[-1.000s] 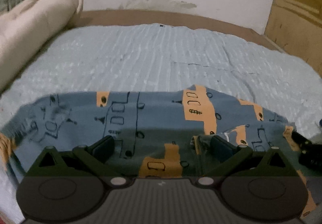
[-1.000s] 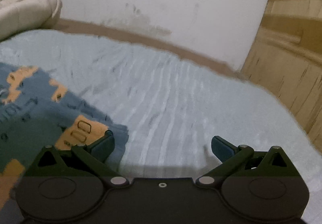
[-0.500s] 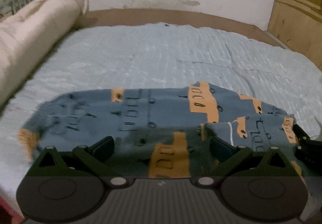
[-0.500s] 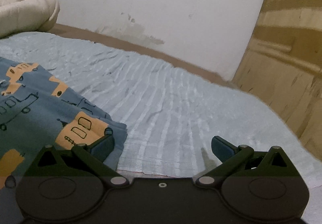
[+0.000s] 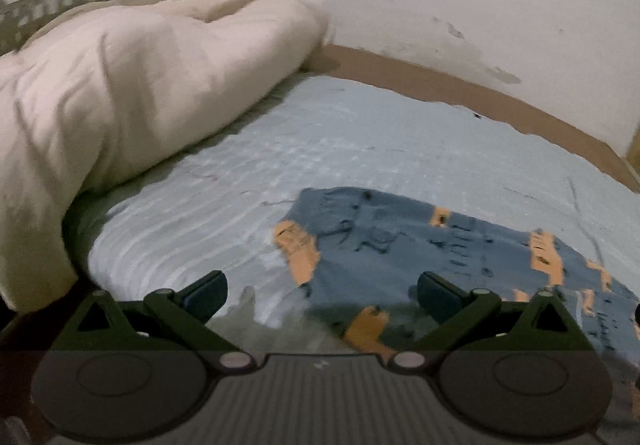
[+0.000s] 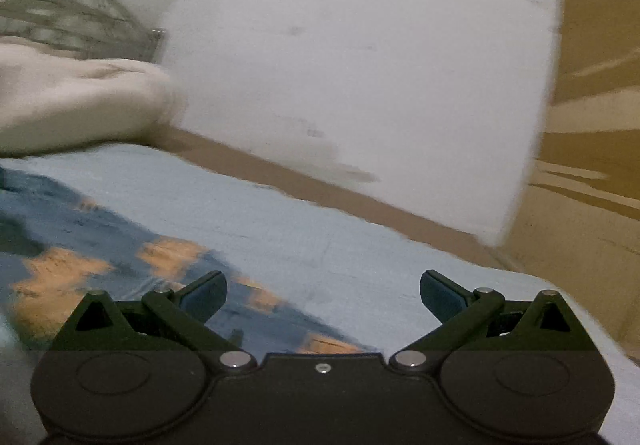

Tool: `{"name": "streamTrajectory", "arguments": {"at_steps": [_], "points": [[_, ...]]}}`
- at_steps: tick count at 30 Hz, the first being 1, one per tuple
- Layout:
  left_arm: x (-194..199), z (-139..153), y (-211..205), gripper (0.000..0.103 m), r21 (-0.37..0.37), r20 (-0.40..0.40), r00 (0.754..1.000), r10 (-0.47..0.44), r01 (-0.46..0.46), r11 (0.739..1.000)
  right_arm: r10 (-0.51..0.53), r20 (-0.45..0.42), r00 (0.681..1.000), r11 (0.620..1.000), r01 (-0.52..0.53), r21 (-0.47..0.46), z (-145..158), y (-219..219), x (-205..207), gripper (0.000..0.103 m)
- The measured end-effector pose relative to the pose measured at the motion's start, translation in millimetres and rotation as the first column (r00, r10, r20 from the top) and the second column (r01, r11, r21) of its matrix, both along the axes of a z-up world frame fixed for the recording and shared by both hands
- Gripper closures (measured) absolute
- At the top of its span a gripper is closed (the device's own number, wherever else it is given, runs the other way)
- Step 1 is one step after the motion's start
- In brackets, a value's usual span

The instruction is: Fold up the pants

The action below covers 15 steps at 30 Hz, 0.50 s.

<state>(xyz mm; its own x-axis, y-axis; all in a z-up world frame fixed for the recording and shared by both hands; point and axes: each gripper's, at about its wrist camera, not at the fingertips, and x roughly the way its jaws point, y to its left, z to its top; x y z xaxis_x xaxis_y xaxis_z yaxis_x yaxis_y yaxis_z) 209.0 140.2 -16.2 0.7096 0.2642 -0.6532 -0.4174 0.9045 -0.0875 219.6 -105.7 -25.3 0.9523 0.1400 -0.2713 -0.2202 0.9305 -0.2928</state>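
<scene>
pants [image 5: 460, 245]: blue, orange patches | sheet [image 5: 320, 149]: pale blue | duvet [image 5: 140, 85]: cream

One pair of pants [image 5: 460, 245] is lying on one bed [image 5: 280, 165]. One rolled cream comforter [image 5: 140, 85] is resting alongside. Two tools are showing, the left tool [image 5: 322, 291] and the right tool [image 6: 322, 291], both spread wide.

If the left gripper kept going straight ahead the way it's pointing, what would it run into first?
Probably the pants: the open left gripper aims at their orange-patched near edge on the blue bedsheet. Depth is unclear; it might touch bare sheet first.
</scene>
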Motion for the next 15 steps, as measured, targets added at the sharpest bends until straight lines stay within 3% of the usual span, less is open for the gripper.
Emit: {"name": "streamTrajectory", "arguments": {"at_steps": [4, 8, 10, 12, 15], "points": [[0, -11, -6, 0.001, 0.028, 0.030, 0.999, 0.031, -0.031, 0.999, 0.099, -0.029, 0.995, 0.994, -0.100, -0.053, -4, 35, 8, 0.001], [7, -15, -7, 0.001, 0.033, 0.090, 0.990, 0.111, -0.114, 0.993, 0.079, -0.094, 0.992, 0.995, -0.085, -0.057, -19, 42, 26, 0.001], [13, -16, -10, 0.001, 0.052, 0.097, 0.989, 0.109, -0.114, 0.992, 0.064, -0.146, 0.987, 0.997, -0.070, -0.034, -34, 46, 29, 0.001], [21, -19, -11, 0.010, 0.093, 0.085, 0.990, 0.110, -0.117, 0.989, 0.050, -0.150, 0.987, 0.999, -0.049, 0.009, -41, 43, 29, 0.001], [26, -24, -12, 0.033, 0.131, 0.094, 0.988, 0.125, -0.137, 0.982, 0.044, -0.148, 0.988, 0.999, -0.042, 0.012, -44, 44, 30, 0.001]]}}
